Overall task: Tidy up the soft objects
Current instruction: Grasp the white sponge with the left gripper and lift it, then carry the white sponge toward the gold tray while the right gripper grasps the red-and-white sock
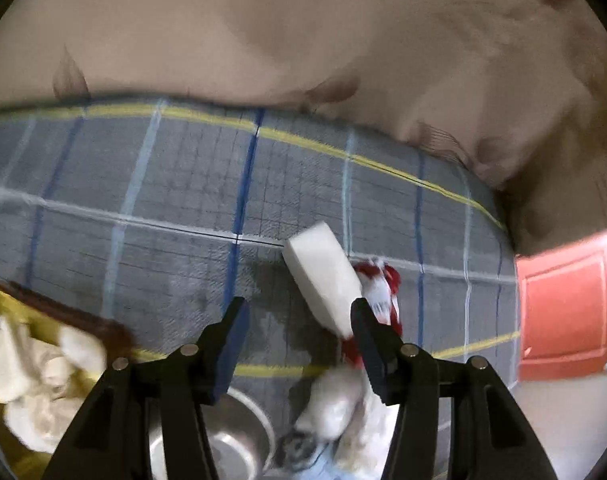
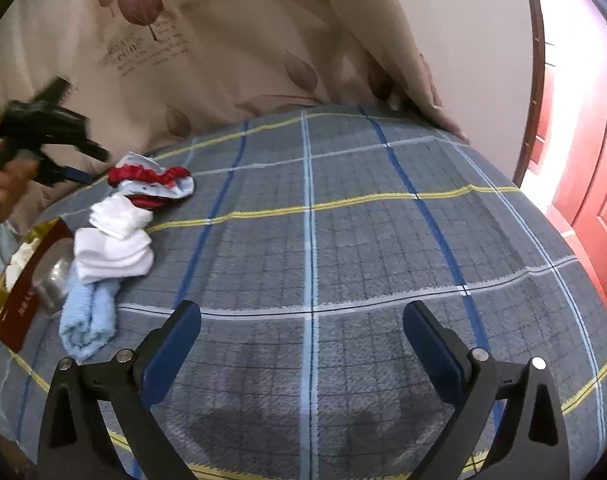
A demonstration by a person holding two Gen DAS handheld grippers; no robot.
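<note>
Soft things lie in a row on the grey plaid bed [image 2: 343, 240]: a red and white cloth [image 2: 151, 184], white socks [image 2: 115, 248] and a light blue towel [image 2: 89, 320]. In the left wrist view a white sponge block [image 1: 323, 276] lies beside the red and white cloth [image 1: 379, 292], with a white sock [image 1: 335, 404] nearer. My left gripper [image 1: 299, 320] is open and empty above them; it also shows in the right wrist view [image 2: 75, 160]. My right gripper [image 2: 303, 328] is open and empty over bare bedspread.
A red and gold box [image 2: 19, 288] holding crumpled white cloth [image 1: 35, 380] sits at the bed's left edge, with a steel bowl [image 2: 55, 280] beside it. A beige leaf-print quilt [image 2: 243, 60] is piled at the back. A red door [image 2: 591, 200] stands at right.
</note>
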